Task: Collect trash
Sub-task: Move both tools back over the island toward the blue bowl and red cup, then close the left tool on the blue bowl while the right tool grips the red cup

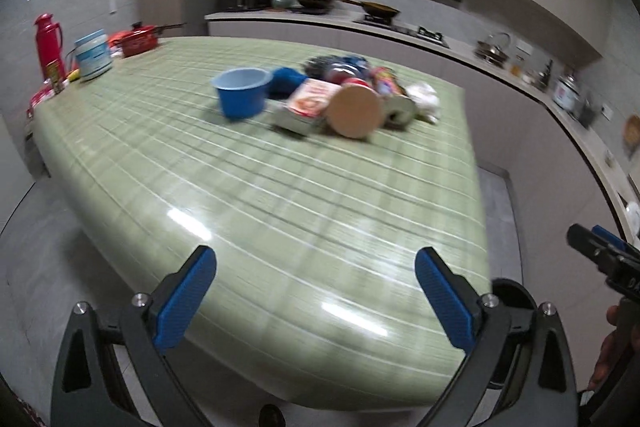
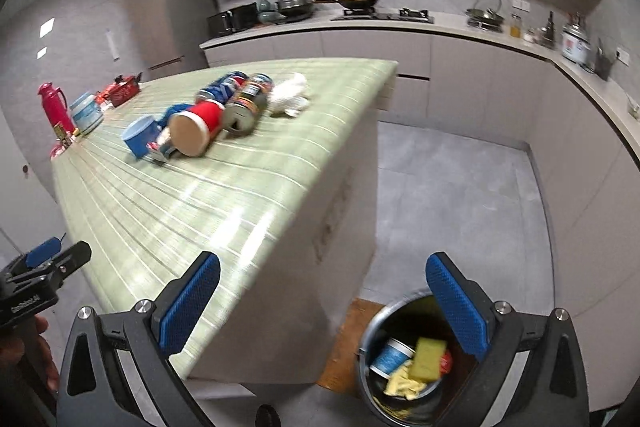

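Note:
A pile of trash lies on the green striped table (image 1: 280, 211): a blue cup (image 1: 240, 93), a small carton (image 1: 306, 105), a red paper cup on its side (image 1: 354, 109), cans (image 2: 246, 101) and crumpled white tissue (image 1: 426, 99). The same pile shows in the right wrist view, with the red cup (image 2: 198, 129) and the tissue (image 2: 290, 95). A round black bin (image 2: 404, 363) on the floor beside the table holds a yellow sponge, a can and wrappers. My left gripper (image 1: 316, 301) is open and empty above the table's near end. My right gripper (image 2: 324, 307) is open and empty above the bin.
A red thermos (image 1: 50, 45), a white tub (image 1: 93, 53) and a red pot (image 1: 138, 38) stand at the table's far left. A kitchen counter (image 2: 440, 25) with pans, a kettle and a stove runs along the back and right walls. Grey floor (image 2: 448, 195) lies right of the table.

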Motion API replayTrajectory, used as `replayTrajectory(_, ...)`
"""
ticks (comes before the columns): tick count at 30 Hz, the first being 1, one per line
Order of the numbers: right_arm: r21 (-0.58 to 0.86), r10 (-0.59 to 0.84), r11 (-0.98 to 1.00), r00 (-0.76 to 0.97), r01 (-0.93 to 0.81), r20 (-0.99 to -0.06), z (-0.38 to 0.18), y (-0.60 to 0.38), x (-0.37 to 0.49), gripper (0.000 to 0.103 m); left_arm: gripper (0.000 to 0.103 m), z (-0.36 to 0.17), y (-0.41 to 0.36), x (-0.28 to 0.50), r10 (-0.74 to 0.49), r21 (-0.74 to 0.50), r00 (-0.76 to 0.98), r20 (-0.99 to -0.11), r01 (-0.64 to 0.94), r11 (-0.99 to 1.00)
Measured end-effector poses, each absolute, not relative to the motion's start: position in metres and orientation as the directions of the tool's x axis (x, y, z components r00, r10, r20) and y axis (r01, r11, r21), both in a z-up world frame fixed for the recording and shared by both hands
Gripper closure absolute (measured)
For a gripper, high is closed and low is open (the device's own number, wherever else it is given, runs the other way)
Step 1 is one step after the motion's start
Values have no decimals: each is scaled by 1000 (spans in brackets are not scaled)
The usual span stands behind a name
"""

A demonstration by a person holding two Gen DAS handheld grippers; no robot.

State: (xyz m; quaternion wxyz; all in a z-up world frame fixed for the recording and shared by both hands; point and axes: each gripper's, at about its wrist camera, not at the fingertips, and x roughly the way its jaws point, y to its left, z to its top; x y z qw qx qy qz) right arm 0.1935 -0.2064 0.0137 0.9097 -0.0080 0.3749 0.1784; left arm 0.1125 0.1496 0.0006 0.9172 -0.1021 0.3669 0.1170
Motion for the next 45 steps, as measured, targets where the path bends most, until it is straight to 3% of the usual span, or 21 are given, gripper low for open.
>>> replayTrajectory(15, 162, 384, 914, 662, -373, -643, 36, -65, 240, 2, 11, -8, 255, 151, 132, -124, 704, -698, -301, 945)
replayTrajectory(20, 188, 389, 915, 657, -357, -645, 30, -24, 264, 19, 11, -13, 284, 178, 118, -130, 703, -701, -289, 949)
replayTrajectory(23, 190, 378, 921, 657, -341, -652, 25, -7, 277, 24, 16, -18, 297, 193, 102, -140, 702, -705, -279, 950)
replayTrajectory(45, 126, 237, 967, 615, -220, -752, -30, 58, 357, 25, 16, -42, 324, 291, 32, -135, 667, -744, -197, 971)
